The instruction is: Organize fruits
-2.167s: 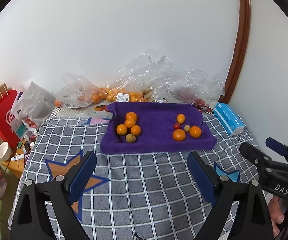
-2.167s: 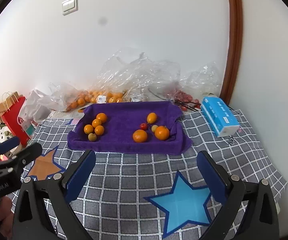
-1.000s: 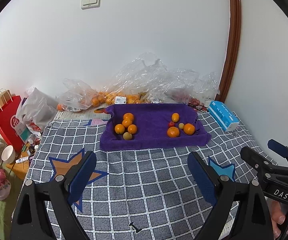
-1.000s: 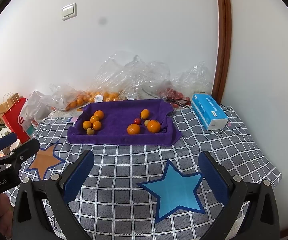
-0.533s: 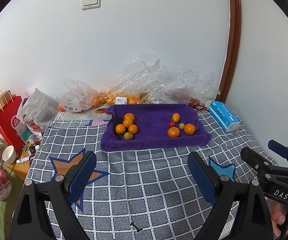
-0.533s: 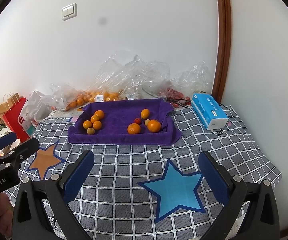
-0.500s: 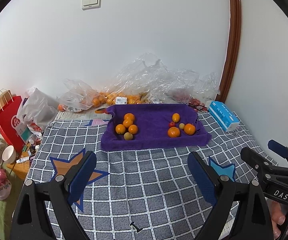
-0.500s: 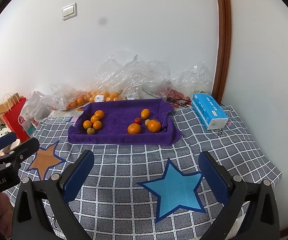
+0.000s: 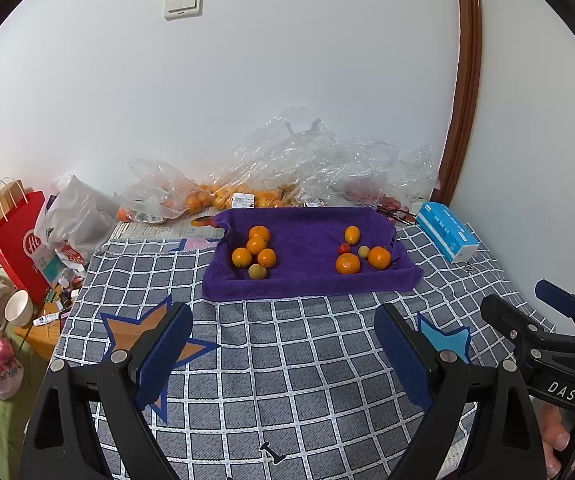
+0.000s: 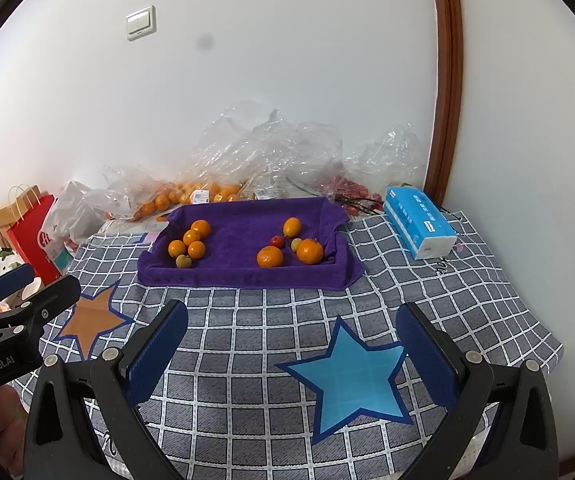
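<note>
A purple towel-lined tray [image 9: 303,282] [image 10: 243,276] lies at the far side of a checked cloth. Its left end holds several small oranges [image 9: 257,246] [image 10: 191,237] with a yellow-green fruit [image 9: 256,271] in front. Its right end holds two larger oranges [image 9: 348,263] [image 10: 270,256], an oval kumquat [image 9: 352,234], a small red fruit [image 9: 343,248] and a pale green one [image 9: 363,251]. My left gripper [image 9: 283,330] hangs open over the cloth, well short of the tray, nothing between its fingers. My right gripper [image 10: 293,328] is also open with nothing in it.
Clear plastic bags with more oranges [image 9: 215,200] and red fruit [image 10: 351,192] pile against the wall behind the tray. A blue tissue pack [image 9: 445,232] lies to the right. A red paper bag [image 9: 19,240] and clutter stand off the left edge. Stars mark the cloth [image 10: 351,372].
Since the oldest frames both grippers have drawn back from the tray, which now looks smaller and farther. Over the last second nothing has moved.
</note>
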Demonstrator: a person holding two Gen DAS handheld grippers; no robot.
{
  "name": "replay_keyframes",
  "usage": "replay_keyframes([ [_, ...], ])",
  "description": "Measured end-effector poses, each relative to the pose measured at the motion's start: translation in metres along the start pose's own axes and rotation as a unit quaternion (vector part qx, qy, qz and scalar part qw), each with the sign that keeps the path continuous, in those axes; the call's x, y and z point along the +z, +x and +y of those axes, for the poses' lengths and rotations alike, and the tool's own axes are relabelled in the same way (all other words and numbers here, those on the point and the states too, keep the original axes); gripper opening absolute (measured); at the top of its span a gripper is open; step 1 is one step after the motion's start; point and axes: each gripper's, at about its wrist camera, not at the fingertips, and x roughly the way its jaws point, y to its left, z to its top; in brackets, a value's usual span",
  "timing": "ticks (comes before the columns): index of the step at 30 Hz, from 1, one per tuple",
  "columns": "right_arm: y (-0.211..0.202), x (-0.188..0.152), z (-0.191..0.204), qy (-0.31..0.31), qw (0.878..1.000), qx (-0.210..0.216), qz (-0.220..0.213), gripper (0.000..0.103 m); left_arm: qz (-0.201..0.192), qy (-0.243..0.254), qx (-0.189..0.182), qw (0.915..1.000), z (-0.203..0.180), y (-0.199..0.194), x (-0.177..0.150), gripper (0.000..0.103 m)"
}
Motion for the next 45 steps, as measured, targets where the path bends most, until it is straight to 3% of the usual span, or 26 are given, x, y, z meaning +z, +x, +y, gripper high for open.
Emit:
replay_keyframes([
  [45, -0.001, -0.0031, -0.0017, 0.003, 1.0, 0.001, 0.001, 0.102, 0.001, -0.001, 0.007, 1.0, -0.002, -0.0018, -0.0018, 0.092],
])
